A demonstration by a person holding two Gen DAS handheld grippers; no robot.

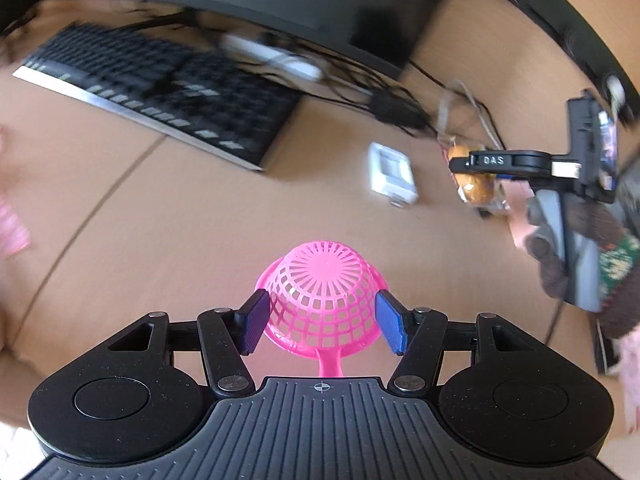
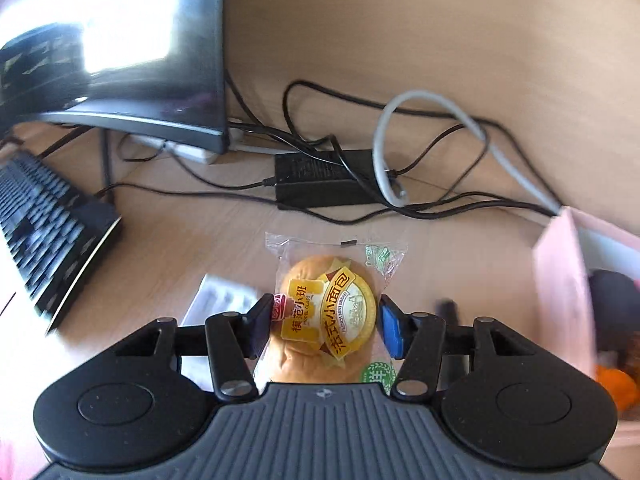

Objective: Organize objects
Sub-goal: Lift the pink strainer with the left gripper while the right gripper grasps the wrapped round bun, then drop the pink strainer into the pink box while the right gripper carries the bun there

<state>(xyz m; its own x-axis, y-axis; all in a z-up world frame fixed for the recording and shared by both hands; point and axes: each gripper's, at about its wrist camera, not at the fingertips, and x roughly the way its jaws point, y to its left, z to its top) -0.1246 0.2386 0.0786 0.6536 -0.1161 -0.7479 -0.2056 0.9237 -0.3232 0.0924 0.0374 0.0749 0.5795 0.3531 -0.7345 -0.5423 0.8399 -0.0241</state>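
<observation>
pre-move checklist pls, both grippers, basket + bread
1. Left gripper shut on pink basket: ok.
2. Basket bottom faces the camera, mouth not seen: cannot tell if empty.
3. Bread pack between right gripper pads: ok.
4. Right pads firm on the pack: cannot tell; they sit at its sides.
5. Pack clear of cables: ok.
6. White case beside the pack, outside the jaws: ok.

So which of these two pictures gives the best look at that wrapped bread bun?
The right wrist view: the wrapped bread bun sits centred and close between the right tool pads, label readable. The left wrist view shows it only small, blurred and partly hidden.
</observation>
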